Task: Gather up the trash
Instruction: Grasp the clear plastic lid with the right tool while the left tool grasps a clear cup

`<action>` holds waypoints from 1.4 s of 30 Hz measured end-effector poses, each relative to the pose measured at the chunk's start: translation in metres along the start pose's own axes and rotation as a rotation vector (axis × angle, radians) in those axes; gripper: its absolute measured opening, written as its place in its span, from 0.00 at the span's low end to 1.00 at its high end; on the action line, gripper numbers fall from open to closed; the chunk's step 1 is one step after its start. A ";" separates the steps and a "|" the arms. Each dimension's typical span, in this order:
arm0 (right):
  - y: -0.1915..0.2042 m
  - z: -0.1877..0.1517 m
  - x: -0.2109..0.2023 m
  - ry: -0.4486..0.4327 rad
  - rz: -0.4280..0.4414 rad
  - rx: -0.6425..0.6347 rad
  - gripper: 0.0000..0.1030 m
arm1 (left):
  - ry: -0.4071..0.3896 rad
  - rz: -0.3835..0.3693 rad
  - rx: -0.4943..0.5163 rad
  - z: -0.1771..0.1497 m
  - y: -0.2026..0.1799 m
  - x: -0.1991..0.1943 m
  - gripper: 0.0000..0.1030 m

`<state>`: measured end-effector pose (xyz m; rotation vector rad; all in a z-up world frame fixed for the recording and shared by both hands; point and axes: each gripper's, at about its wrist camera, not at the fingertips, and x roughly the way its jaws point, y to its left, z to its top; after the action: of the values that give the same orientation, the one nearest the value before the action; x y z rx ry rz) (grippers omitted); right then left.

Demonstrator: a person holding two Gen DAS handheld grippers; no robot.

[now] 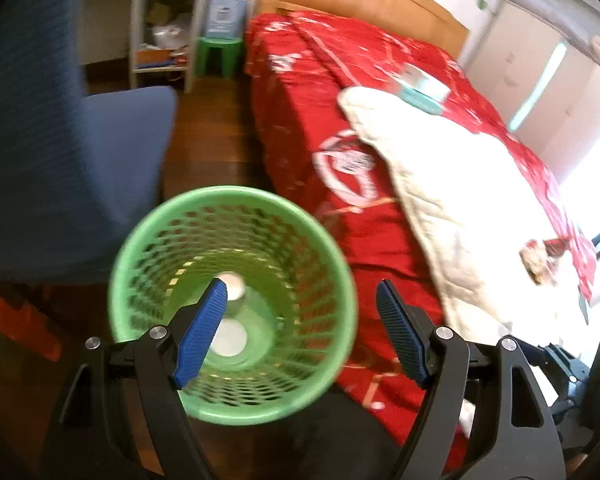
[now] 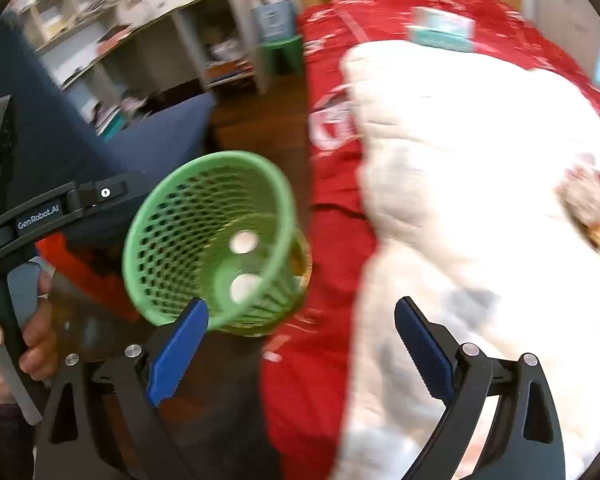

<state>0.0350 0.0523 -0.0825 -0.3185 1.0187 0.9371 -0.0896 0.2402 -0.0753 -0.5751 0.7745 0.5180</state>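
My left gripper [image 1: 302, 334] hangs above the green basket [image 1: 324, 248] with its jaws spread wide and nothing between them; the fingers [image 1: 200, 334] are black plastic faced with ribbed blue pads. My right gripper [image 2: 300, 356] is just as wide apart and holds nothing, its blue pads [image 2: 178, 354] showing the same fine ribbing.

The basket is a round plastic bin, tapering from a broad smooth rim to a narrower solid base, its wall a lattice of small holes. It stands on the dark wooden floor [image 1: 216, 136] between the blue fabric chair [image 1: 100, 152] and the side of the bed [image 1: 312, 92]. Its long axis runs upright, mouth up toward my left camera, so I look straight down the inside. From the right wrist view the basket [image 2: 172, 208] appears tilted, mouth toward the lens.

Two pale round discs [image 1: 229, 338] lie on the bottom, one beside the other; blur hides what they are. The bed carries a red printed cover and a white quilted blanket [image 1: 452, 208], soft and rumpled.
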 end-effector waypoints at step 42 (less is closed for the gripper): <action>-0.298 -0.061 -0.082 -0.027 -0.494 0.331 0.91 | 0.121 -0.218 0.346 -0.016 -0.237 0.046 0.74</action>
<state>0.2187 -0.2023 -0.0996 -0.2602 0.9900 0.3201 0.0777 0.0674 -0.0521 -0.3647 0.8817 0.1430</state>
